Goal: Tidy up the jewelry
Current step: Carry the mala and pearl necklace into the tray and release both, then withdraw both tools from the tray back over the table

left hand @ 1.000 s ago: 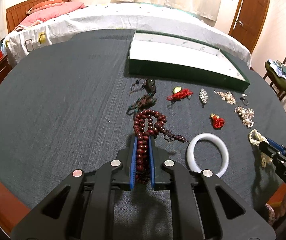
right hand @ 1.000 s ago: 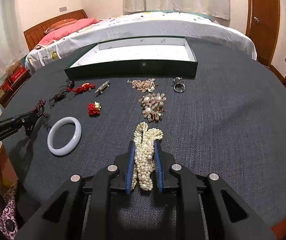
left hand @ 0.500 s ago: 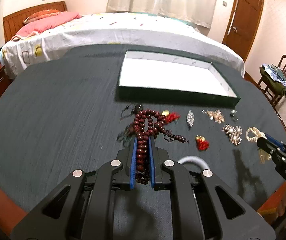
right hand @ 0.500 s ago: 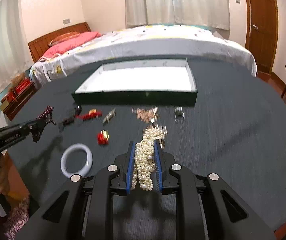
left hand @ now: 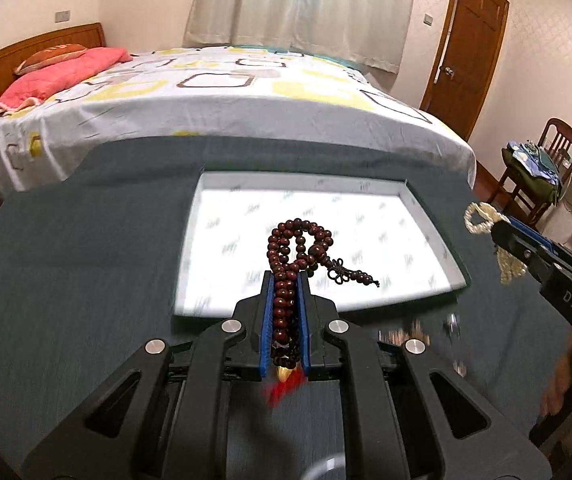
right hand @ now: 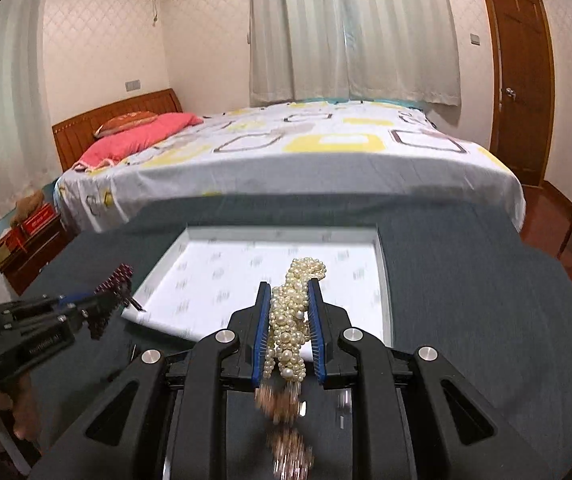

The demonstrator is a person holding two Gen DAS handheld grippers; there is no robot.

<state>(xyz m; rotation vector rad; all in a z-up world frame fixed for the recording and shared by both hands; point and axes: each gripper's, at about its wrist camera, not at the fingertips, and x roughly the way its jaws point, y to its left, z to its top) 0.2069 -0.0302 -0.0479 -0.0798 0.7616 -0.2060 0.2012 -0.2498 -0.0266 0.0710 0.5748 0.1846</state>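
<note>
Above the white-lined tray (left hand: 426,216), dark red wooden beads (left hand: 300,246) loop forward from the left gripper (left hand: 284,284), clamped between its nearly closed jaws. Cream pearl strands (right hand: 292,312) bunch between the right gripper (right hand: 289,294), pinched likewise over the tray's near edge.

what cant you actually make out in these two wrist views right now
- Left wrist view: the small pieces on the table near the left gripper are motion-blurred; the red one sits half behind the fingers.
- Right wrist view: the gold-brown clusters below the right gripper are smeared.
- Both views: the tray's print is too blurred to read.
- Neither view shows how low the dark bead string or the pearl strand hangs.
</note>
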